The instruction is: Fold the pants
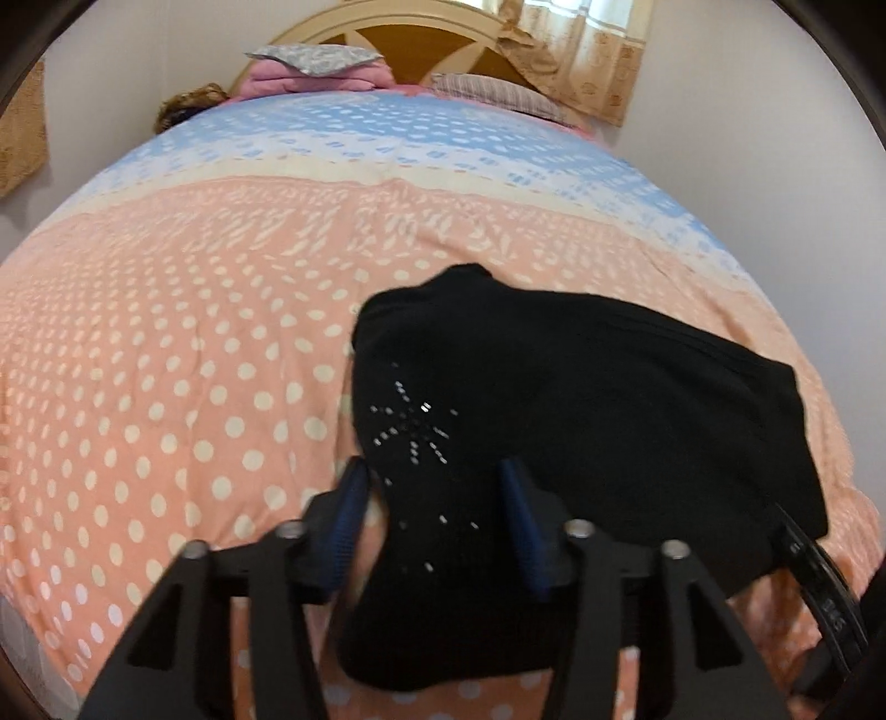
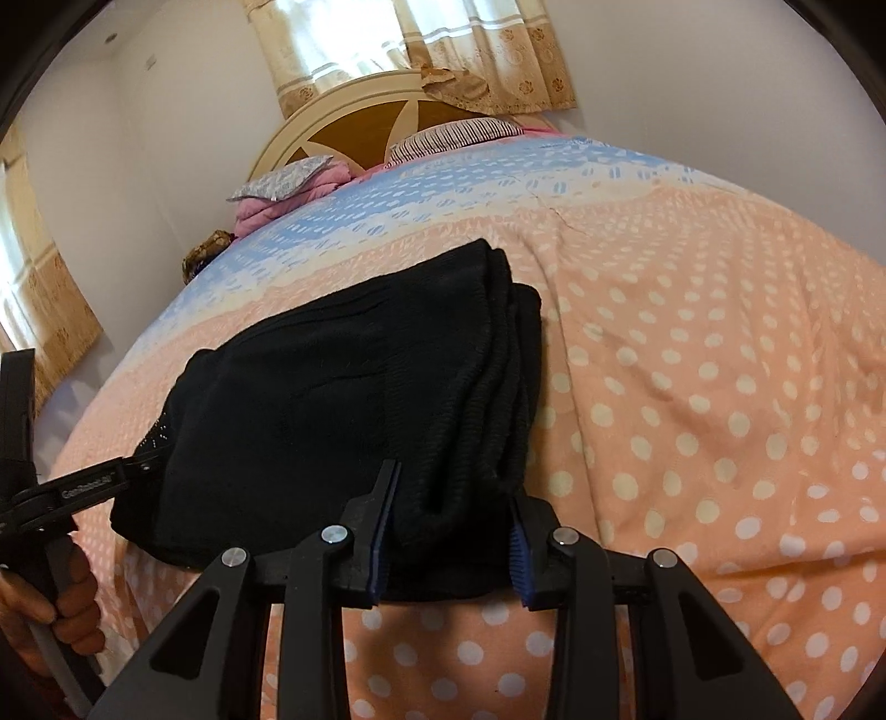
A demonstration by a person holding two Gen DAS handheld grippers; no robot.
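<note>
The black pants point(image 1: 581, 399) lie folded into a thick bundle on the peach polka-dot bedspread point(image 1: 194, 360). A rhinestone starburst shows on the near corner. My left gripper point(image 1: 434, 487) straddles that corner with a strip of bedspread showing beside its left pad, so it stands open around the cloth. In the right wrist view the pants point(image 2: 310, 399) show stacked ribbed edges on their right side. My right gripper point(image 2: 451, 509) is shut on the near right corner of the bundle, pads pressed into the cloth. The left gripper point(image 2: 133, 465) reaches the bundle's left corner, held by a hand point(image 2: 55, 587).
The bedspread point(image 2: 692, 360) turns blue toward the headboard point(image 2: 343, 133). Pillows and a pink folded blanket point(image 1: 315, 77) lie at the bed's head. A striped pillow point(image 2: 459, 133) and curtains point(image 2: 410, 50) are behind. Open bedspread stretches left of the pants in the left wrist view.
</note>
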